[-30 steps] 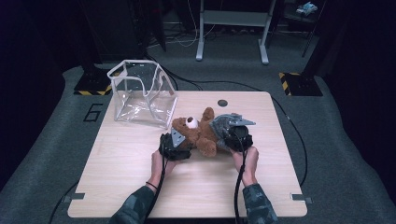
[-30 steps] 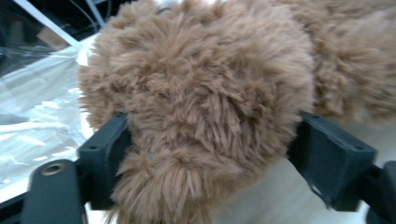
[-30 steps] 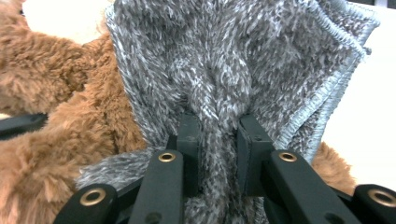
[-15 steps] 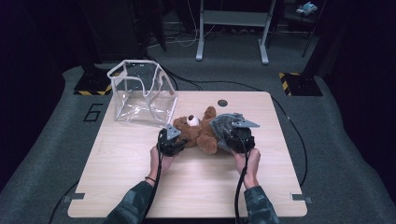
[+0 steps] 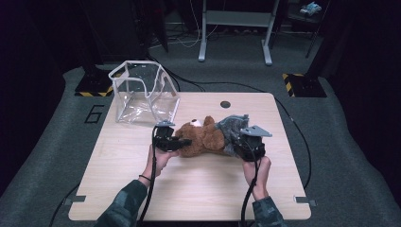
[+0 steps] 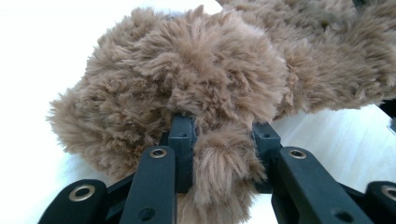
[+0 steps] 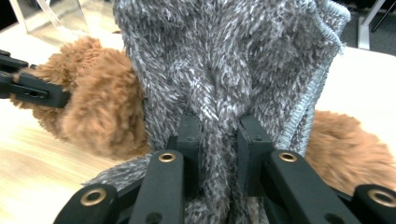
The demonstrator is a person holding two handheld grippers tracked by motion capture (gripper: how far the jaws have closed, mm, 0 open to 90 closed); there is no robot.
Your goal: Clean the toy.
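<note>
A brown teddy bear (image 5: 201, 138) lies on its side near the middle of the tabletop (image 5: 198, 189), head toward the person's left, wearing a grey fuzzy garment (image 5: 231, 130) over its lower half. The left tongs (image 5: 182, 142) have just been closing, and in the left gripper view a tuft of the bear's brown fur (image 6: 224, 163) sits pinched between the jaws. The right tongs (image 5: 239, 144) are clenched on a fold of the grey garment (image 7: 219, 140) (the knit edge hangs to one side in the right gripper view). A clear plastic box (image 5: 142, 94) stands on the tabletop's far left corner, well apart from the bear.
</note>
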